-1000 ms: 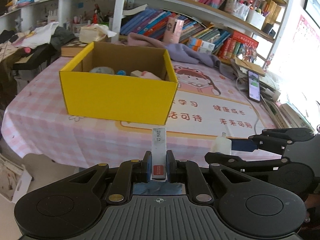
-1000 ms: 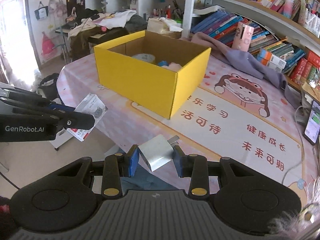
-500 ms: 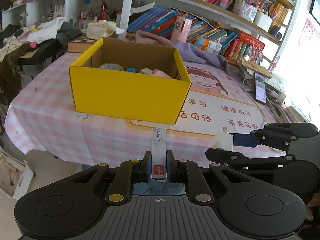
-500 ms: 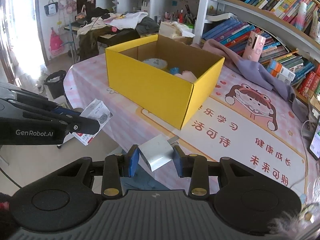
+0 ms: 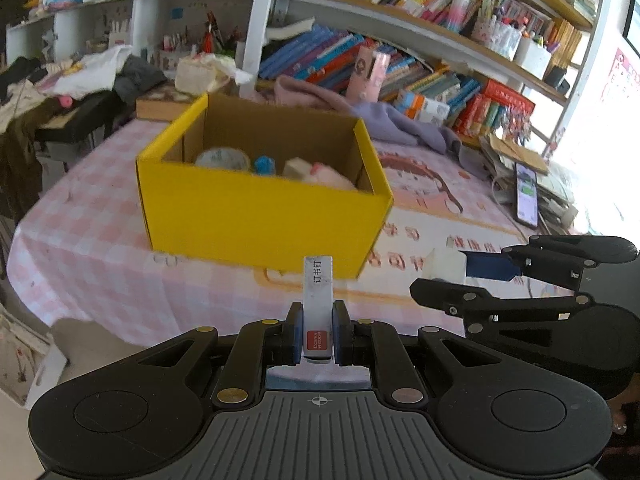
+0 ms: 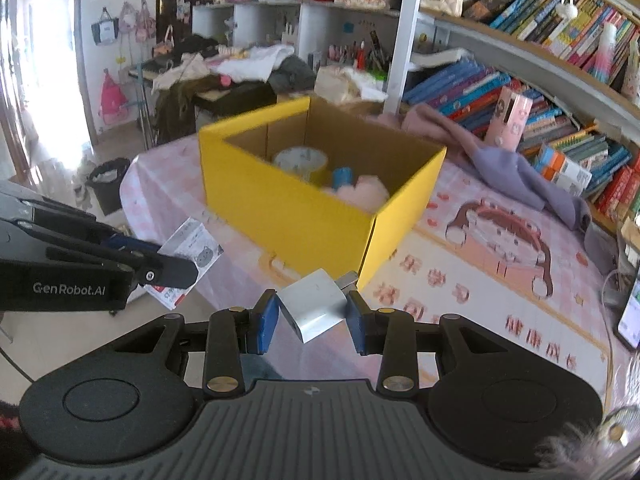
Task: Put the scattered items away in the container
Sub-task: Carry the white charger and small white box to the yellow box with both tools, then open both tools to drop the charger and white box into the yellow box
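Daylight blows out the window on the right in the left wrist view and the doorway far left in the other. Yellow box (image 5: 260, 216) slightly motion-blurred, shelves (image 6: 520, 60) bend at the fisheye edges.

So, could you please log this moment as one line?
left gripper: shut on staple box | right gripper: shut on white charger | yellow box: ahead, partly filled

Yellow box (image 5: 260, 216) open-topped, bare tablecloth (image 5: 100, 264) before it

Sitting on the bench (image 5: 100, 248): box (image 5: 260, 216), holding tape roll (image 5: 219, 159) at left, soft toy (image 5: 320, 172) at right. Lying behind box: cloth (image 6: 508, 164). Standing behind cloth: bookshelf (image 5: 420, 60). Lying at far right: phone (image 5: 526, 194).
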The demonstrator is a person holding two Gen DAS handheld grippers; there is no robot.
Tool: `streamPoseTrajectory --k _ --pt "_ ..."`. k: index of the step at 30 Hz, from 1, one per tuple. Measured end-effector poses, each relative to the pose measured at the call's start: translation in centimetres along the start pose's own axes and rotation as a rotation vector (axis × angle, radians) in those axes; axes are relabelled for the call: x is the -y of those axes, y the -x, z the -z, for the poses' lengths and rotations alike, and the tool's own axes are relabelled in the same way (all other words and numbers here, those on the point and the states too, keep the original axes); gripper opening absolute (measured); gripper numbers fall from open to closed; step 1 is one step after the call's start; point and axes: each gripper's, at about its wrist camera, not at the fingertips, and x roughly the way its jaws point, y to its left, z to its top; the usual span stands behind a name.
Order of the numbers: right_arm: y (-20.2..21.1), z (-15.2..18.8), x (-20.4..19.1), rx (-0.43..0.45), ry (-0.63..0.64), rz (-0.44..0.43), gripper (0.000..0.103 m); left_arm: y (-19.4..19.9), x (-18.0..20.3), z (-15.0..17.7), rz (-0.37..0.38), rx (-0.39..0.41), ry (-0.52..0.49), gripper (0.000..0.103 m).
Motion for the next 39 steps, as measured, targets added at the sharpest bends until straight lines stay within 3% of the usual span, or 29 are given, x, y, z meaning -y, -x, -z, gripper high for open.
streamPoseTrajectory --k 9,14,17,21,28,34,39 --pt "-2.7 -4.8 3.0 0.13 0.047 -0.033 0.035 -2.1 -0.9 -6.0 -0.057 0.09 -0.019 0.013" --pt "-6.3 -8.0 4.7 0.119 0.075 -0.06 0.035 -5.7 -2.1 -10.3 -0.101 0.086 -0.034 0.013" --pt "-9.5 -9.8 5.3 0.093 0.101 -0.087 0.035 -8.7 -3.6 -12.6 -0.109 0.048 -0.014 0.013" --pt "-14.4 -11.7 5.5 0.039 0.142 -0.121 0.035 -13.6 -5.4 -14.7 -0.127 -0.063 -0.016 0.013" --pt "-20.3 -12.0 5.9 -0.106 0.158 -0.165 0.035 -19.2 -6.1 -15.5 -0.176 -0.21 -0.06 0.013" --pt "-21.6 -11.9 6.3 -0.16 0.138 -0.194 0.035 -20.6 -6.1 -15.4 -0.206 -0.246 -0.06 0.014" --pt "-21.4 -11.7 6.0 -0.154 0.166 -0.197 0.035 -20.8 -5.5 -15.2 -0.224 -0.221 -0.069 0.023"
